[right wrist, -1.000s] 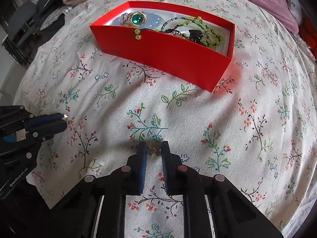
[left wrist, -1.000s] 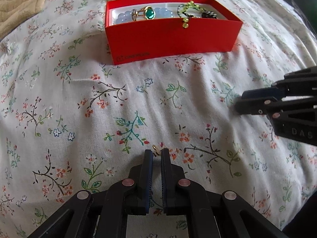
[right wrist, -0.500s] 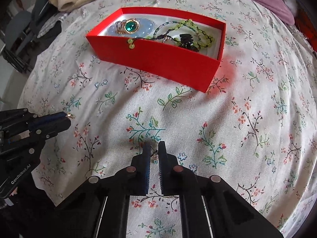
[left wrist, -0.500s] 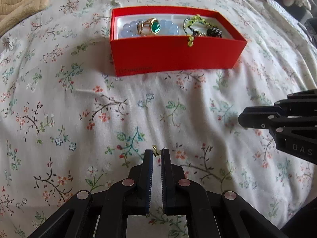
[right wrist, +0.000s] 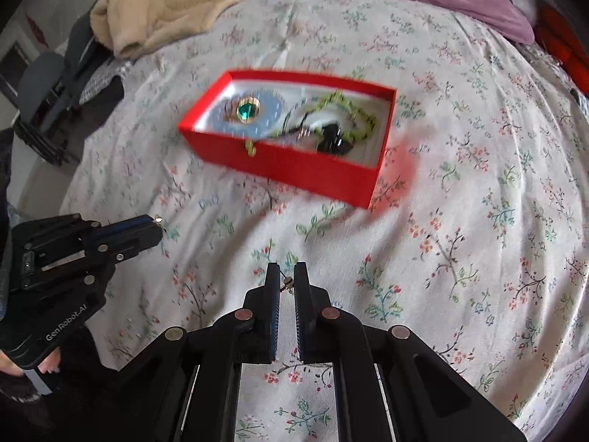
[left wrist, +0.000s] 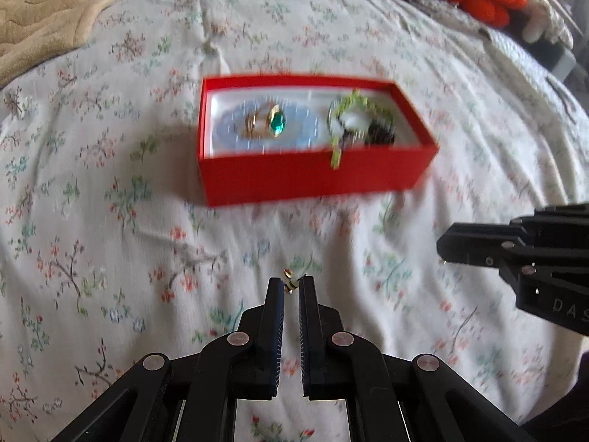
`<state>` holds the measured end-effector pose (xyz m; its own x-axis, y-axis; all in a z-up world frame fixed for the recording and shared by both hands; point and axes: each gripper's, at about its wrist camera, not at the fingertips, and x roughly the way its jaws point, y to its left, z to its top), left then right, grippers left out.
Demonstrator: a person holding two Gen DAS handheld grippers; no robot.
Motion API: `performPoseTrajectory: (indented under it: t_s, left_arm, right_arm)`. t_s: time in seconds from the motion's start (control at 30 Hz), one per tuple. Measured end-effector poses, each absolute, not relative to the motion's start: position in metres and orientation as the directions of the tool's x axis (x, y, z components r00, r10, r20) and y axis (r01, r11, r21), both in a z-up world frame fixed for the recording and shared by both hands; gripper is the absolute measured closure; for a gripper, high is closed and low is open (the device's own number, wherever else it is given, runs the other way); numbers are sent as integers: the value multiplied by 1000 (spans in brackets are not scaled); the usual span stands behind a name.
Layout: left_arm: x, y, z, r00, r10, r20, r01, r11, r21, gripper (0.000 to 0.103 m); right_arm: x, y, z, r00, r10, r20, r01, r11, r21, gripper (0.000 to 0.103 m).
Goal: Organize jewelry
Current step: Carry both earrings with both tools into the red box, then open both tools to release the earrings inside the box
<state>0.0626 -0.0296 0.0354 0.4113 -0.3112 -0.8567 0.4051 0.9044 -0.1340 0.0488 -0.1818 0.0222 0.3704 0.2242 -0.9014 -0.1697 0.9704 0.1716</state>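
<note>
While both claws hang above the floral bedsheet (left wrist: 110, 191), each of your claws grips a small gold earring at its fingertips. Your left claw (left wrist: 291, 287) is clenched on a gold earring (left wrist: 288, 283); the piece sits between the very tips, and its bead end juts up and forward past them, toward the red box (left wrist: 313, 176). Your right claw (right wrist: 286, 281) is clenched on a second gold earring (right wrist: 286, 285), which lies crosswise between the two fingers, just short of the tips. Its finer shape is too small to tell.

In the right wrist view, your left claw (right wrist: 156, 221) points to the right, and a gold glint shows at its tip. In the left wrist view, your right claw (left wrist: 443, 252) points to the left.

The red box rests on the bedsheet ahead of both claws, well apart from them. Its long axis runs left to right in the left wrist view and slants down to the right in the right wrist view. Inside, a gold ring with a green stone (right wrist: 247, 111) lies on a pale blue bead bracelet (right wrist: 268, 118) at the left end. A green bead necklace (right wrist: 353, 110) fills the right end, and one strand hangs over the near wall. A tan blanket (right wrist: 165, 3) lies beyond the box.
</note>
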Motion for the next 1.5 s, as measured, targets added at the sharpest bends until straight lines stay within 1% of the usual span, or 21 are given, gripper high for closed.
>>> performPoseTrajectory:
  t_s: [0.17, 0.4, 0.6, 0.77, 1.07, 1.17, 1.27, 1.33, 1.37, 1.4, 1.43, 1.47, 1.5]
  left_arm:
    - [79, -35, 49, 430, -335, -838, 385, 908, -165, 100]
    - [107, -48, 54, 467, -335, -818, 365, 916, -166, 100]
    - [130, -64, 41, 471, -304, -828, 355, 925, -138, 100]
    - [148, -72, 35, 479, -313, -820, 351, 924, -148, 100]
    - [165, -83, 25, 482, -306, -821, 341, 929, -146, 99]
    - [166, -84, 25, 486, -300, -821, 341, 930, -138, 96]
    - [164, -83, 27, 486, -303, -820, 343, 929, -140, 90]
    - [162, -83, 29, 489, -305, -817, 350, 927, -136, 82]
    - [160, -83, 31, 492, -304, -816, 353, 926, -133, 80]
    - [158, -82, 33, 495, -302, -815, 355, 926, -128, 75]
    - [156, -82, 35, 498, -301, -813, 357, 926, -124, 71]
    - [153, -81, 37, 500, -302, -812, 361, 925, -122, 70]
    - [151, -81, 39, 501, -303, -811, 363, 924, -120, 69]
  right_arm:
    - [57, -192, 44, 416, 249, -875, -135, 968, 211, 95]
    - [80, -198, 61, 460, 253, -851, -85, 967, 241, 95]
    - [109, -202, 57, 468, 226, -854, -31, 970, 240, 95]
    - [133, -205, 51, 470, 224, -853, 3, 967, 256, 95]
    - [154, -213, 34, 448, 192, -873, 54, 969, 241, 94]
    - [156, -216, 32, 440, 197, -876, 62, 967, 249, 94]
    - [156, -217, 33, 435, 192, -880, 55, 969, 239, 93]
    - [155, -217, 34, 431, 198, -880, 45, 970, 240, 90]
    - [154, -217, 35, 430, 201, -880, 43, 969, 243, 83]
    - [152, -217, 36, 431, 205, -879, 40, 969, 245, 74]
    - [151, -218, 37, 433, 206, -877, 39, 968, 247, 71]
    - [149, -218, 39, 438, 210, -874, 37, 967, 251, 66]
    - [146, -218, 42, 443, 214, -871, 33, 966, 255, 66]
